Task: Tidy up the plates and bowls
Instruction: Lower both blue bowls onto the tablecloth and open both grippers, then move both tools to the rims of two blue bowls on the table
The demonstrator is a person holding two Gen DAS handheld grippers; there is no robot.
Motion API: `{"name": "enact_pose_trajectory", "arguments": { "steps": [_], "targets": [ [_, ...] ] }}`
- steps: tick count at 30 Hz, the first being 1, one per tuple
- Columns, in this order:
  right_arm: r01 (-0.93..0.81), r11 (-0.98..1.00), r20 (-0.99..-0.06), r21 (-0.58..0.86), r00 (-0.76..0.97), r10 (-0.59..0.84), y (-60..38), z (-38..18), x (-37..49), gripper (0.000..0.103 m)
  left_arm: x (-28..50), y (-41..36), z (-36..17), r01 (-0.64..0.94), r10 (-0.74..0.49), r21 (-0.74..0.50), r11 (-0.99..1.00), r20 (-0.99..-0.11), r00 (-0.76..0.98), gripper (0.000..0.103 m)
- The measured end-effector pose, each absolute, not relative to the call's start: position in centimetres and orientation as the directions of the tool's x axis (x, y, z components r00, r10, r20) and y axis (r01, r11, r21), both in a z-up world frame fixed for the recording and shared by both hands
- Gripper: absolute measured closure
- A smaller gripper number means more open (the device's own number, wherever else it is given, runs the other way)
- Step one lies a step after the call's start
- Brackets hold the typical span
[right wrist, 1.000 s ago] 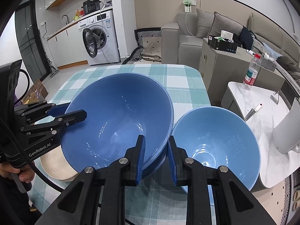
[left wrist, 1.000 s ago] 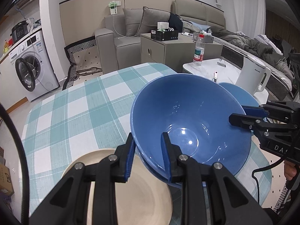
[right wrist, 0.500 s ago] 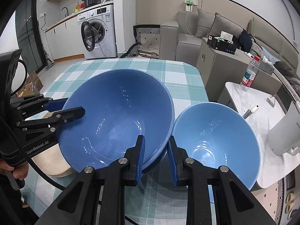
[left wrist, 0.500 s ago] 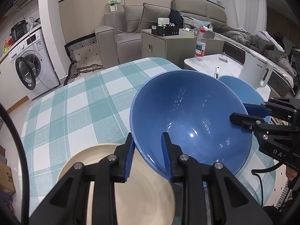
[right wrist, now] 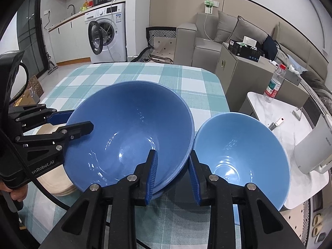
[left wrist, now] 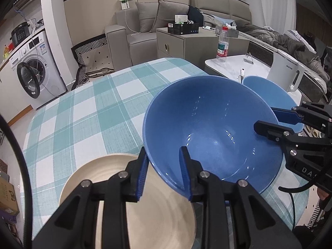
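You have the big bowl (right wrist: 128, 132) by its rim from two sides, above the checked table (left wrist: 87, 108), with its left edge over the plates (left wrist: 116, 203) and its right edge just beside the pale bowl (right wrist: 240, 153); a two-sided hold suits so wide a dish. Your left gripper (left wrist: 162, 172) straddles the near rim, jaws narrowly apart and apparently pinching the wall. Your right gripper (right wrist: 173, 172) is opening with the rim still between its jaws, a gap showing at the outer pad, so I judge you are letting go there.
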State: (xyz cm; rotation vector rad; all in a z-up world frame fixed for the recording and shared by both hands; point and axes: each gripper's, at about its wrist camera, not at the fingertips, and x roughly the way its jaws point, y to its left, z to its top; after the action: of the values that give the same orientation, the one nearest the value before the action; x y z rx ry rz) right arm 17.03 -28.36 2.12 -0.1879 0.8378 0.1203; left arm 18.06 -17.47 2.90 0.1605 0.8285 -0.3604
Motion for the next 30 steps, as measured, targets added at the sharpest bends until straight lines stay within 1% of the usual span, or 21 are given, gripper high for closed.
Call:
{"name": "enact_pose_trajectory", "arguments": {
  "steps": [4,6,8,10,13,15,16,17,19,20,22,24,26,28,29,30],
  "targets": [
    [-0.157,0.973,-0.722,-0.169,0.692,-0.014,-27.9,1.7,16.5,0.072,17.8,-17.4,2.9,0.378,-0.256,-0.004,0.926,-0.742,0.619,0.076],
    [-0.151,0.971,-0.709,-0.187,0.705,-0.027,-27.6,1.5,16.3,0.069,17.7,-17.3,2.9,0.382,-0.263,-0.010,0.924,-0.742,0.617,0.072],
    [-0.155,0.969,-0.702,-0.192,0.712,-0.025,-27.3,1.2,16.1,0.059,17.7,-17.2,2.9,0.385,-0.274,-0.023,0.923,-0.743,0.611,0.072],
    [-0.146,0.972,-0.692,-0.186,0.721,-0.024,-27.2,1.1,16.0,0.055,17.5,-16.9,2.9,0.387,-0.286,-0.038,0.921,-0.740,0.608,0.072],
    [-0.131,0.976,-0.680,-0.176,0.732,-0.025,-27.3,1.1,15.6,0.052,17.3,-16.5,3.0,0.383,-0.299,-0.057,0.922,-0.733,0.611,0.064],
    [-0.116,0.977,-0.667,-0.180,0.744,-0.035,-27.4,1.4,15.2,0.046,17.0,-16.4,3.1,0.387,-0.313,-0.071,0.920,-0.727,0.611,0.057],
    [-0.113,0.979,-0.661,-0.170,0.750,-0.028,-27.5,1.5,14.9,0.037,16.8,-16.4,3.2,0.389,-0.318,-0.074,0.918,-0.724,0.612,0.055],
    [-0.113,0.982,-0.657,-0.153,0.753,-0.016,-27.7,1.7,14.6,0.032,16.7,-16.4,3.3,0.390,-0.321,-0.076,0.918,-0.720,0.615,0.054],
    [-0.111,0.986,-0.648,-0.123,0.762,0.004,-28.1,2.2,14.2,0.029,16.4,-16.3,3.5,0.392,-0.330,-0.084,0.916,-0.713,0.619,0.052],
    [-0.113,0.988,-0.644,-0.109,0.765,0.017,-28.3,2.5,13.9,0.024,16.2,-16.3,3.6,0.392,-0.335,-0.090,0.916,-0.710,0.619,0.052],
    [-0.108,0.990,-0.632,-0.086,0.775,0.030,-28.8,3.1,13.4,0.018,16.0,-16.2,3.8,0.393,-0.349,-0.107,0.913,-0.703,0.619,0.049],
    [-0.092,0.995,-0.614,-0.046,0.788,0.044,-29.6,3.8,12.7,0.015,15.8,-16.2,4.0,0.394,-0.358,-0.118,0.912,-0.698,0.620,0.048],
    [-0.084,0.996,-0.603,-0.004,0.795,0.065,-30.3,4.3,12.2,0.008,15.7,-16.4,4.2,0.397,-0.363,-0.121,0.910,-0.696,0.620,0.047],
    [-0.076,0.997,-0.595,0.018,0.801,0.072,-30.9,4.6,11.6,0.006,15.5,-16.7,4.4,0.401,-0.371,-0.130,0.907,-0.696,0.615,0.038],
    [-0.068,0.997,-0.593,0.027,0.802,0.070,-31.2,4.7,11.2,0.005,15.3,-16.8,4.4,0.402,-0.376,-0.136,0.905,-0.697,0.611,0.023],
    [-0.062,0.997,-0.590,0.036,0.804,0.071,-31.4,4.8,10.9,0.005,15.2,-16.9,4.5,0.402,-0.377,-0.137,0.906,-0.695,0.613,0.015]
  ]
}}
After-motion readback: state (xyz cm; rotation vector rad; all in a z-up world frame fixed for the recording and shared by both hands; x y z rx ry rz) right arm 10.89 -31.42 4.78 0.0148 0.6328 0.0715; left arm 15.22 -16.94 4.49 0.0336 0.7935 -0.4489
